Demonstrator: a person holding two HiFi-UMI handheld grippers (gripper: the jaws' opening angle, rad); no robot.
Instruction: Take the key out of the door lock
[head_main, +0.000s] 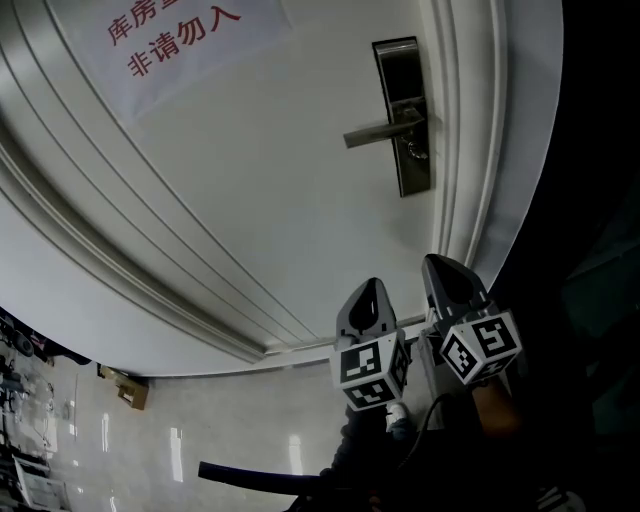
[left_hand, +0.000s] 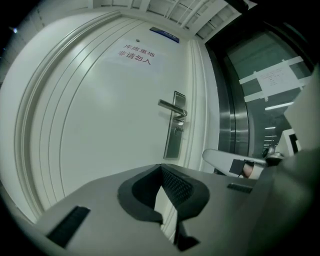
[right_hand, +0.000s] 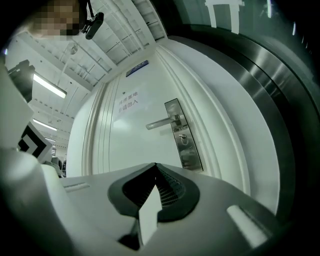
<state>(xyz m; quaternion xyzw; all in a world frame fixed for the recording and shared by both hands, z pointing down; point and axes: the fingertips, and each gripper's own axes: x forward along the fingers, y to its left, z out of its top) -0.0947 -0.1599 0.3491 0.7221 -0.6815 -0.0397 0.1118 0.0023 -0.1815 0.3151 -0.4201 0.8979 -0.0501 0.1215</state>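
The white door (head_main: 250, 180) carries a steel lock plate (head_main: 403, 115) with a lever handle (head_main: 382, 131). A small key (head_main: 416, 151) sticks out of the lock just under the lever. It also shows as a small ring in the left gripper view (left_hand: 180, 126) and the right gripper view (right_hand: 184, 141). My left gripper (head_main: 370, 287) and right gripper (head_main: 438, 262) hang side by side well below the lock and apart from the door. Both point up toward it. Both are shut and hold nothing; the left gripper (left_hand: 161, 170) and right gripper (right_hand: 155, 168) show their pads meeting at the tips.
A paper sign (head_main: 180, 35) with red characters is taped high on the door. The moulded door frame (head_main: 475, 150) runs along the lock side, with a dark steel and glass panel (left_hand: 240, 115) beyond. A cardboard box (head_main: 127, 387) sits on the glossy tiled floor (head_main: 200, 430).
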